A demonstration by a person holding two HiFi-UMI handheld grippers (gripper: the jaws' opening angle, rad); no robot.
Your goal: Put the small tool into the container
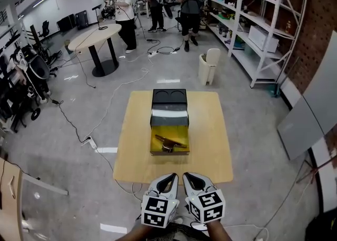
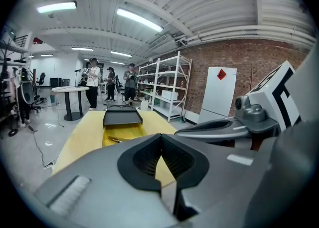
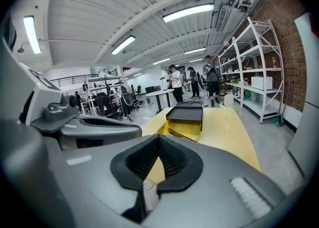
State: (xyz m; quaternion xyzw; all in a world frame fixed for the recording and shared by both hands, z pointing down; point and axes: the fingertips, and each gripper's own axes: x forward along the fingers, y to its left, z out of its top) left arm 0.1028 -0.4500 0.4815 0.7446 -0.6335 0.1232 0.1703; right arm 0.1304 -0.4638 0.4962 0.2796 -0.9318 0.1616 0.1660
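worktop (image 1: pixel 210 145): yellow, square | container (image 1: pixel 181 132): open at worktop centre, black lid end farthest away | left hand-held gripper (image 1: pixel 167 181), right hand-held gripper (image 1: pixel 196 180): side by side at near edge, jaws together, empty | small tool (image 1: pixel 168 141): lying inside container

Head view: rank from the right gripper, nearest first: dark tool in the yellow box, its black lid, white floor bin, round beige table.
1. Dark tool, in the yellow box, ahead of the right gripper.
2. Black lid, box's far end.
3. White bin, floor beyond.
4. Round beige table, far left.
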